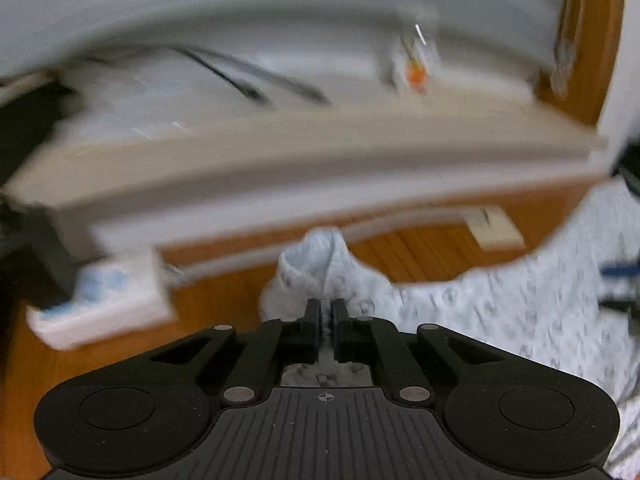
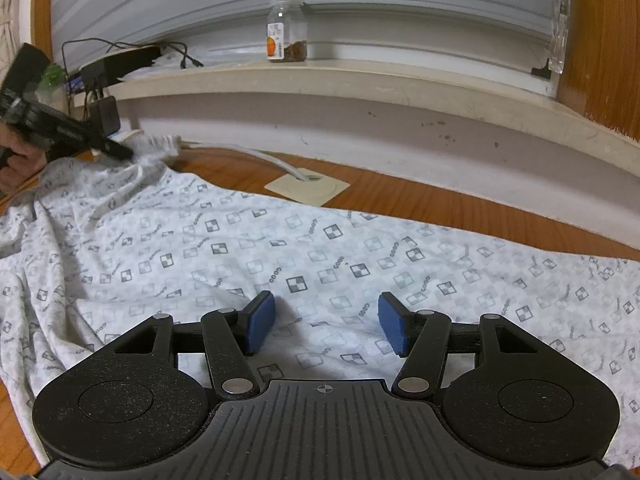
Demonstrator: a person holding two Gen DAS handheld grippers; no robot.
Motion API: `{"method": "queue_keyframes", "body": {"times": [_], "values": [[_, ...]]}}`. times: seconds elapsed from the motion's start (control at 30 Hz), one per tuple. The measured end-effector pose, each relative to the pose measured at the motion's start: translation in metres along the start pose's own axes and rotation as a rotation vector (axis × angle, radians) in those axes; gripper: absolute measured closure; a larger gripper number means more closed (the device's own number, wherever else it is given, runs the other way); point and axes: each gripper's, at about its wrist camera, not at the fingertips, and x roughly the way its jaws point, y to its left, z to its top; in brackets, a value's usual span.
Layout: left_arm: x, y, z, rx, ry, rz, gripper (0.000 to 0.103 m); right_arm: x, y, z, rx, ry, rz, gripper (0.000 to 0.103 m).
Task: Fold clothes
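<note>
1. A white garment (image 2: 304, 248) printed with small grey checkered squares lies spread across a wooden desk (image 2: 400, 196), filling the middle and lower part of the right wrist view; its left side is rumpled and drawn up toward the upper left of the frame.

2. The left hand-held gripper (image 1: 327, 312) is clamped on a bunched fold of the garment (image 1: 316, 264); in the blurred left wrist view its black fingers (image 1: 311, 316) stand almost together with cloth pinched between them, the fold rising just above the tips at the centre of the frame.

3. In the right wrist view that same gripper (image 2: 120, 152) shows at the upper left, gripped by a person's hand (image 2: 20, 160), with the raised corner of the garment at its tip.

4. The right hand-held gripper (image 2: 326, 324) sits low over the flat cloth at the bottom centre of its own view, its blue pads (image 2: 262, 320) well apart with nothing between them but fabric lying beneath.

5. Beyond the garment, a square beige cable plate (image 2: 308, 188) is set in the desk, a grey cable (image 2: 256, 156) running from it.

6. On the pale window sill (image 2: 360, 80) across the upper frame stands a clear jar (image 2: 286, 28) with an orange label; black cables (image 2: 120, 46) and a dark device lie at its left end.
</note>
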Motion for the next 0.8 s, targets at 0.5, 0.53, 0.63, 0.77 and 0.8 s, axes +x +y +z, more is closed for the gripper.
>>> {"method": "queue_keyframes", "body": {"times": [0.5,0.53,0.63,0.77,0.8], "values": [[-0.065,0.034,-0.036,-0.107,-0.081,0.141,0.056,-0.005,0.002,-0.001,0.000,-0.020,-0.034,0.044],[-0.074,0.034,-0.043,-0.116,-0.080,0.122,0.052,-0.004,0.002,-0.001,0.001,-0.017,-0.033,0.044],[-0.100,0.028,-0.067,-0.136,-0.059,0.075,0.050,-0.002,0.003,-0.001,-0.004,-0.012,-0.037,0.044],[-0.131,0.012,-0.104,-0.144,-0.024,0.040,0.050,-0.002,0.004,-0.002,-0.007,-0.013,-0.041,0.043],[-0.138,0.008,-0.114,-0.149,-0.014,0.030,0.050,-0.002,0.004,-0.002,-0.007,-0.013,-0.041,0.043]]}}
